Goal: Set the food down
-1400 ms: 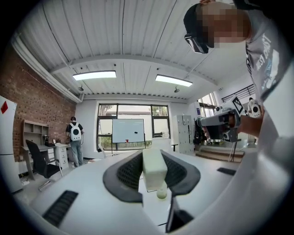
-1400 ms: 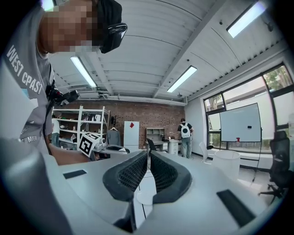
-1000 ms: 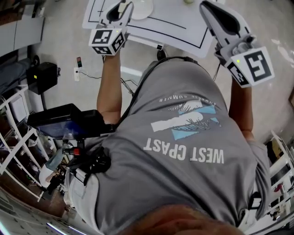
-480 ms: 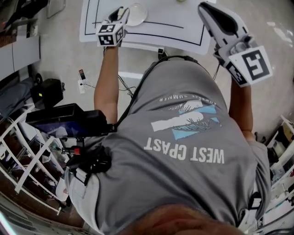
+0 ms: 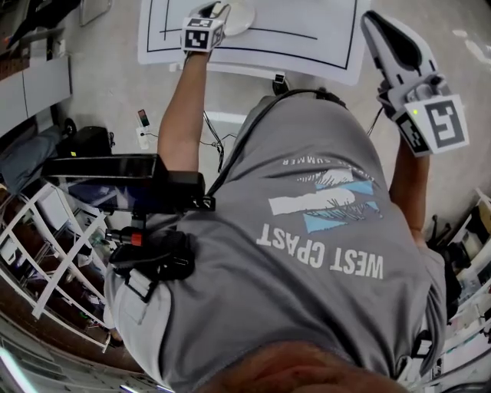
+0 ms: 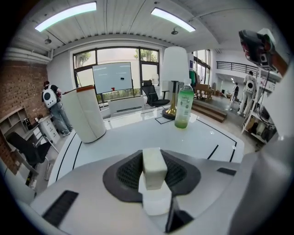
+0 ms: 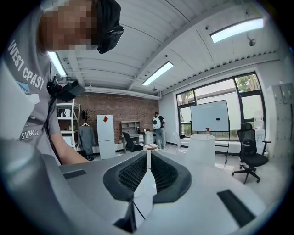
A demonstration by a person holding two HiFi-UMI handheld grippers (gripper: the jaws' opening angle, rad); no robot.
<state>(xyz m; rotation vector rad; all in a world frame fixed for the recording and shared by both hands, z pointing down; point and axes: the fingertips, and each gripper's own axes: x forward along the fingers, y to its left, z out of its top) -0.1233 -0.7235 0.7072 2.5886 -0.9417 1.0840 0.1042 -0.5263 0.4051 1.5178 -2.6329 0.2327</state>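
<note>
I see a pale cream rectangular food block pinched between the dark pads of my left claw.

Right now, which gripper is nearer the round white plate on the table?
Left. The left gripper, shut on a pale block, is at the left edge of the plate; the right gripper is held well off to its right.

Bright, even light from ceiling strips and windows; strong fisheye edge distortion.
</note>
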